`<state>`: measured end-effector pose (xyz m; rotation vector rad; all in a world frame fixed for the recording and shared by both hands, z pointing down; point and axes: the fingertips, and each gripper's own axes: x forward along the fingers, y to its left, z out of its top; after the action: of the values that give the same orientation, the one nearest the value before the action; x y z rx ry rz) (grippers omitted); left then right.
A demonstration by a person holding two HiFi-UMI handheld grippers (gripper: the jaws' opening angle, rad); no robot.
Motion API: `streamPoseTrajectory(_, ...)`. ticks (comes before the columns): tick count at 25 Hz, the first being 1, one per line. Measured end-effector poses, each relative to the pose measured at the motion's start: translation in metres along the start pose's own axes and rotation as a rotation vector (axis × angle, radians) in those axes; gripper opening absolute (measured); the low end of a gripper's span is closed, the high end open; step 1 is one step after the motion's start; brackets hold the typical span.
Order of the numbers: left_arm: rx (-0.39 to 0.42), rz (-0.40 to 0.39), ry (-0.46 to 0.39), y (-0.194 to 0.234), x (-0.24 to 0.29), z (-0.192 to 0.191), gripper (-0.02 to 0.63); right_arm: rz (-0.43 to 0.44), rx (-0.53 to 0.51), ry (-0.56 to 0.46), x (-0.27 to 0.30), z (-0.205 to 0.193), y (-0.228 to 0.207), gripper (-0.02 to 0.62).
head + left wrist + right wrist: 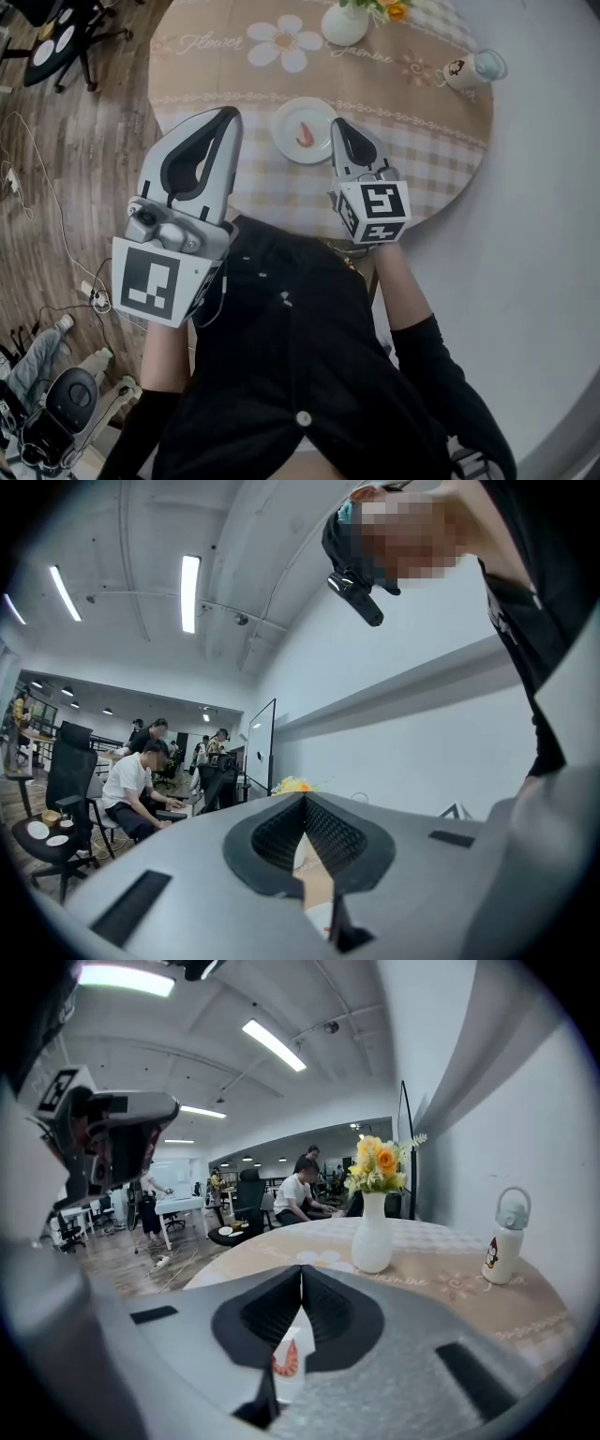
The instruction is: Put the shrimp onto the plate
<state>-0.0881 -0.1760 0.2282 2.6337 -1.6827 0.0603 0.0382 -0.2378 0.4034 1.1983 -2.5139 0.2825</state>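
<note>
Two smooth gray grippers are hanging up close: the left hand-held gripper point(228, 117) and the right hand-held gripper point(339, 127), both squeezing closed on nothing. Past them, one curly orange shrimp point(305, 136) is lying on one round white plate point(286, 124), with bare checked cloth around it on the round tabletop point(281, 192). One white vase point(345, 23) and one bottle point(473, 67) are standing farther back.

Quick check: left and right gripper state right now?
Left gripper: shut, holding nothing.
Right gripper: shut, holding nothing; the shrimp lies on the plate.
</note>
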Motion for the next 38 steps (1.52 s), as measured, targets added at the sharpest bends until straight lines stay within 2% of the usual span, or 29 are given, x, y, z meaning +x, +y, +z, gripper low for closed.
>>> streamPoseTrajectory(7, 0.009, -0.044, -0.018, -0.009, 0.006, 0.007, 0.002, -0.024, 0.023, -0.152, -0.034, 0.058, 0.002, 0.002)
streamPoseTrajectory(15, 0.016, -0.081, -0.033, -0.016, 0.011, 0.012, 0.002, -0.071, 0.044, -0.258, -0.074, 0.101, -0.002, 0.002)
streamPoseTrajectory(27, 0.019, -0.131, -0.042, -0.022, 0.019, 0.016, 0.002, -0.124, -0.100, -0.326, -0.104, 0.135, 0.002, 0.002)
streamPoseTrajectory(38, 0.027, -0.142, -0.041, -0.023, 0.020, 0.018, 0.002, -0.116, -0.179, -0.362, -0.107, 0.151, 0.015, 0.002)
